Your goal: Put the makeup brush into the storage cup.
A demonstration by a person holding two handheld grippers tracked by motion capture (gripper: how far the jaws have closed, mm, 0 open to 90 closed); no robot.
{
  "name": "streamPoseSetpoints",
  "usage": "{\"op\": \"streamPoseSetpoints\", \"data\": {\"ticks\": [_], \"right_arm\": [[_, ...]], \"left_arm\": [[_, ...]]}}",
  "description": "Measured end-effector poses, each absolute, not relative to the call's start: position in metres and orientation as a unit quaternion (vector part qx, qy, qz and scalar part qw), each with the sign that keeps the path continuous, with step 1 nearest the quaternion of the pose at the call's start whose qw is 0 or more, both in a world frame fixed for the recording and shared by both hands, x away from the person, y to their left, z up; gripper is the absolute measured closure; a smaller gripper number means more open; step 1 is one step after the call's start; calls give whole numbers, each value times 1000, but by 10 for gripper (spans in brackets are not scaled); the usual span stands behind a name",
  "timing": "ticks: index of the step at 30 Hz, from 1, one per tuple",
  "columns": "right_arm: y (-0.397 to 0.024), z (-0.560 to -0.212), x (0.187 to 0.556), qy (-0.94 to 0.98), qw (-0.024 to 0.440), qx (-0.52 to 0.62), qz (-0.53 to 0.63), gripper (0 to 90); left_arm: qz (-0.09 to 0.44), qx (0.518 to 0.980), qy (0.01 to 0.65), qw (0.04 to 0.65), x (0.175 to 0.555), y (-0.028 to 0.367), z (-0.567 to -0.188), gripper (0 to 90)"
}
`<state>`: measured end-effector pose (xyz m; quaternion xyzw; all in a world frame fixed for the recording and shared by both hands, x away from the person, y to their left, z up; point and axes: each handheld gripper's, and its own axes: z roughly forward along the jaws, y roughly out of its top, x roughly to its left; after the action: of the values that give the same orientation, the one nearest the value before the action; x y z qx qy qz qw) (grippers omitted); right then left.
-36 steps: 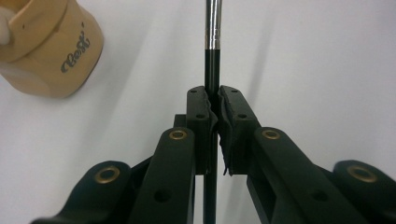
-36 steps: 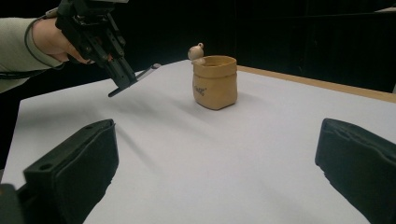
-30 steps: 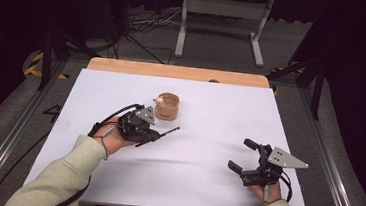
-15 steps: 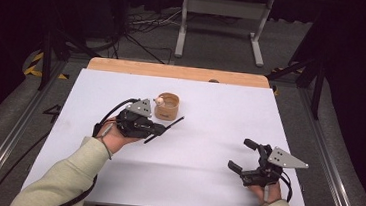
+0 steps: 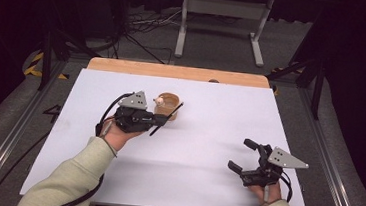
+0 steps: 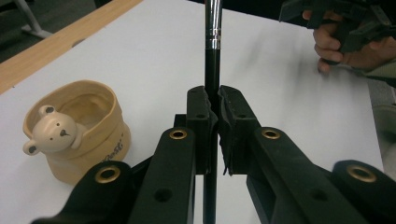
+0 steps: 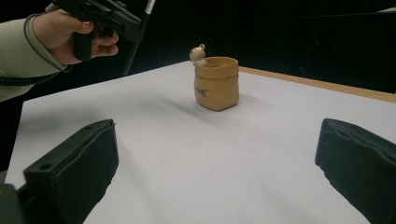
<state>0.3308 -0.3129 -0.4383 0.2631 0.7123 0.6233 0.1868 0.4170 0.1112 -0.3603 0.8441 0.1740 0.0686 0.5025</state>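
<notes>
The counter, a wooden top under a white sheet, carries very little. On its far left part stands a tan, sack-shaped holder with a small bear figure on its rim (some small lettering on its side is too small to read). In the left gripper view its hollow looks empty.

The left tongs are clamped on a slim black brush with a silver ferrule. In the high view they hang just beside the holder on its near side, the brush slanting past the holder's right edge and off the sheet. The work appears to be dropping the brush into the holder. By my judgement the pickup is done; what remains is to turn the brush upright over the mouth, lower it in and let go. Which end bears the bristles I cannot tell.

The right tongs rest near the front right corner, well apart from the holder, with the jaws spread wide and nothing between them.

Nothing lies between brush and holder. The bear figure on the rim is the one thing the brush could catch on. Beyond the counter, a metal stand and loose cables sit on the floor.
</notes>
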Motion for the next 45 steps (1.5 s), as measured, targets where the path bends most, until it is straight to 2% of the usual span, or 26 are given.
{"op": "streamPoseSetpoints", "data": {"ticks": [7,23,45], "right_arm": [[-312,-438,331,712,186,264,624,0],[-314,-438,329,711,188,264,624,0],[-321,-438,323,706,192,272,625,0]], "left_arm": [[92,822,181,532,418,109,-361,832],[104,782,207,578,427,99,-363,832],[150,741,282,591,441,75,-358,832]]}}
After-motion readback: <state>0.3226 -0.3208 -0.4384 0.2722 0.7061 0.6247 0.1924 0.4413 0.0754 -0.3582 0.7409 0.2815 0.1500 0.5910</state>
